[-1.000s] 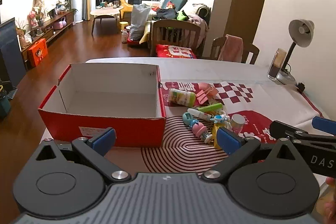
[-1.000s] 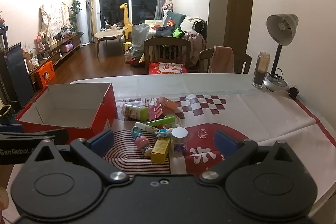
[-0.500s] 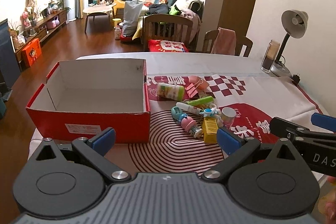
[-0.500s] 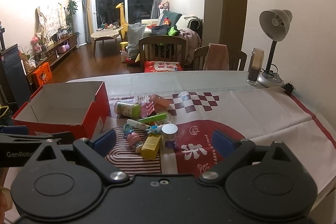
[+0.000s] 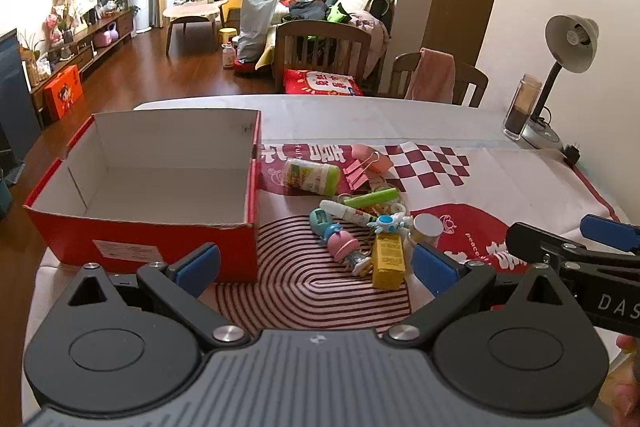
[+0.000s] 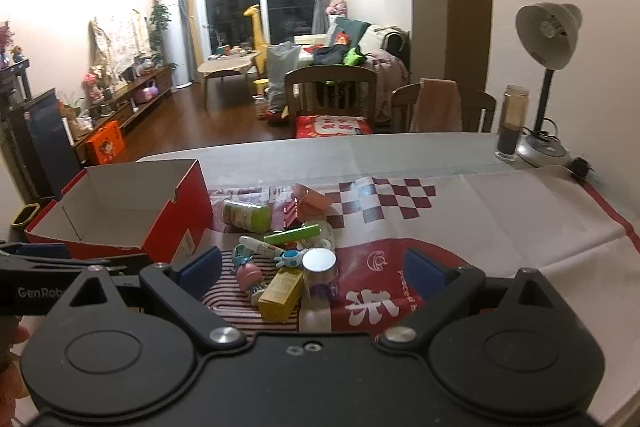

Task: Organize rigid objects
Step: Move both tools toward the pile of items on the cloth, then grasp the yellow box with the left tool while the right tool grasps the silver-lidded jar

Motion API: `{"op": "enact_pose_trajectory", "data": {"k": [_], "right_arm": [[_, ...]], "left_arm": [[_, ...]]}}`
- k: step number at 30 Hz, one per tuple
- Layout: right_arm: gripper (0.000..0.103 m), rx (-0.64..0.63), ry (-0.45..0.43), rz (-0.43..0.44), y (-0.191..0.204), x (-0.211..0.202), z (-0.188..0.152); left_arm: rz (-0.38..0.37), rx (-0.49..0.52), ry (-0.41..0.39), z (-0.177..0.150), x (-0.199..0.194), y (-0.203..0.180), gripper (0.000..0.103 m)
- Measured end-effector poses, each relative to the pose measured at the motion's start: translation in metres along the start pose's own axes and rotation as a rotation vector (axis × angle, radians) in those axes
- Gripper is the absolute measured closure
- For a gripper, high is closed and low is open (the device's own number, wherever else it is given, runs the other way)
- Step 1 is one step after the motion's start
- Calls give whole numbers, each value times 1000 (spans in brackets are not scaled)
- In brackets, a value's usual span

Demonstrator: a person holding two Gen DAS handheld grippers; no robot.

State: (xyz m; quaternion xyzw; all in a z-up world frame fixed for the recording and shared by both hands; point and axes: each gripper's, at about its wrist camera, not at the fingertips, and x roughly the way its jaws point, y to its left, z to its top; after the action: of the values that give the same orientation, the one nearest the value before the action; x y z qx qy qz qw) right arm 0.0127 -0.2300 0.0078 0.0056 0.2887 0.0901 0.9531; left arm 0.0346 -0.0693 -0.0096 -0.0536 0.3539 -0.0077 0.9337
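A small heap of things is lying on the patterned cloth in the middle of the table, just to the right of the red box. In the heap, a green-capped bottle is lying on its side at the far end, with pink clips and a pink case just beside it. Nearer, a green tube and a white tube are lying crossed over each other, touching a blue and white toy. A pink toy is lying at the front left of the heap, a yellow box is lying next to it, and a small jar with a silver lid is standing just to the right of them.

The red box is sitting open, white inside, with nothing showing in it.

The left gripper is hovering low over the near edge of the table, pointing level toward the box corner and the heap, its blue pads spread wide with nothing between them. The right gripper is hovering alongside, also level and wide apart, framing the yellow box and the silver-lidded jar without touching them. Each gripper is showing at the edge of the other's view.

A desk lamp and a glass jar are standing at the far right corner, well apart from the heap.
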Motion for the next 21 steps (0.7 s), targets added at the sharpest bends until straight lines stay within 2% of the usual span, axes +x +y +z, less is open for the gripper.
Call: {"op": "enact_pose_trajectory", "data": {"k": [7,11,21], "right_arm": [[7,-74,19,92,-24,24,8],[10,-107,58,140,-35,41,8],[18,-227,149,208,-62,90,2]], "left_arm": [[0,-20,7,5,22,-17,0],[21,7,2,3,37,-28,0],[8,4,40,-14,88,-46,0]]}}
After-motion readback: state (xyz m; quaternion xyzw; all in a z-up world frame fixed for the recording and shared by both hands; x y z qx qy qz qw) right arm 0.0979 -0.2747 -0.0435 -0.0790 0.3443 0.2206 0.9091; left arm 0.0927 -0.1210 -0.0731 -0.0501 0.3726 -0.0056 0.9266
